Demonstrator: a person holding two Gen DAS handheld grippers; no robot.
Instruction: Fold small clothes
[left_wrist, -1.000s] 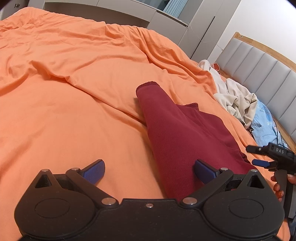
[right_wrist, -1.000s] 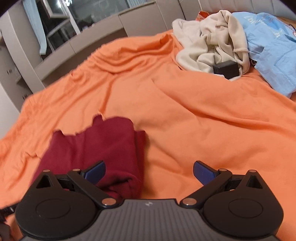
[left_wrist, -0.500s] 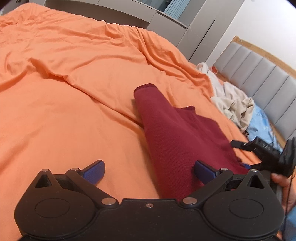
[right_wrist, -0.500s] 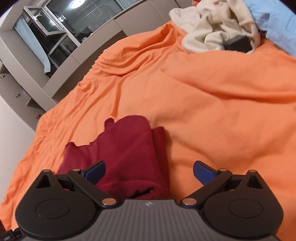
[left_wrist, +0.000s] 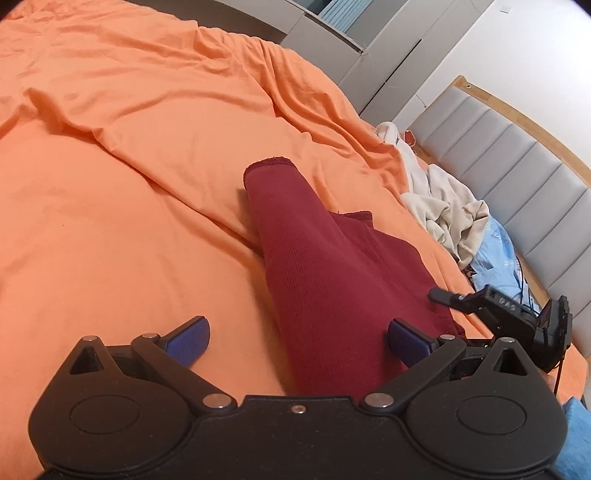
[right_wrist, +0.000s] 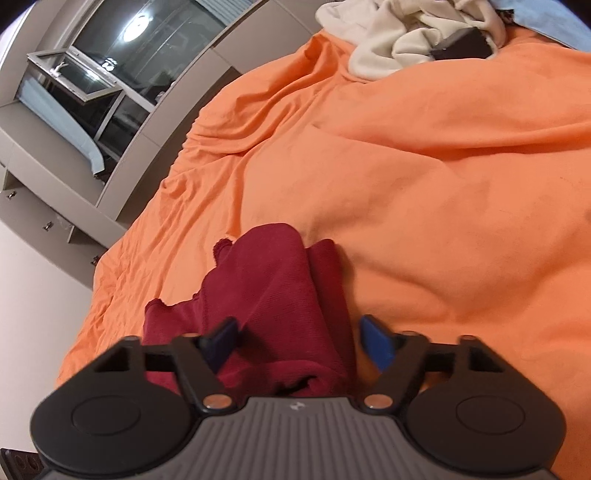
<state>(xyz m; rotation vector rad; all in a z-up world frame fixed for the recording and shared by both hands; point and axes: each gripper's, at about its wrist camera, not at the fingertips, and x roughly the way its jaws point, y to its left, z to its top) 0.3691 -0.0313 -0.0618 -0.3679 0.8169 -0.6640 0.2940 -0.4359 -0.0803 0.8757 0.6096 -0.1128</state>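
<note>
the dark red garment (left_wrist: 325, 266) lies partly folded on the orange bed sheet (left_wrist: 129, 177). left tongs (left_wrist: 298, 338) spread wide over its near end; right tongs (right_wrist: 299, 341) spread, straddling its other end.

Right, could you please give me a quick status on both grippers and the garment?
Left gripper open, empty. Right gripper open, straddling the red garment, not clamped. Garment partly folded on orange sheet. Nothing in the way.
</note>
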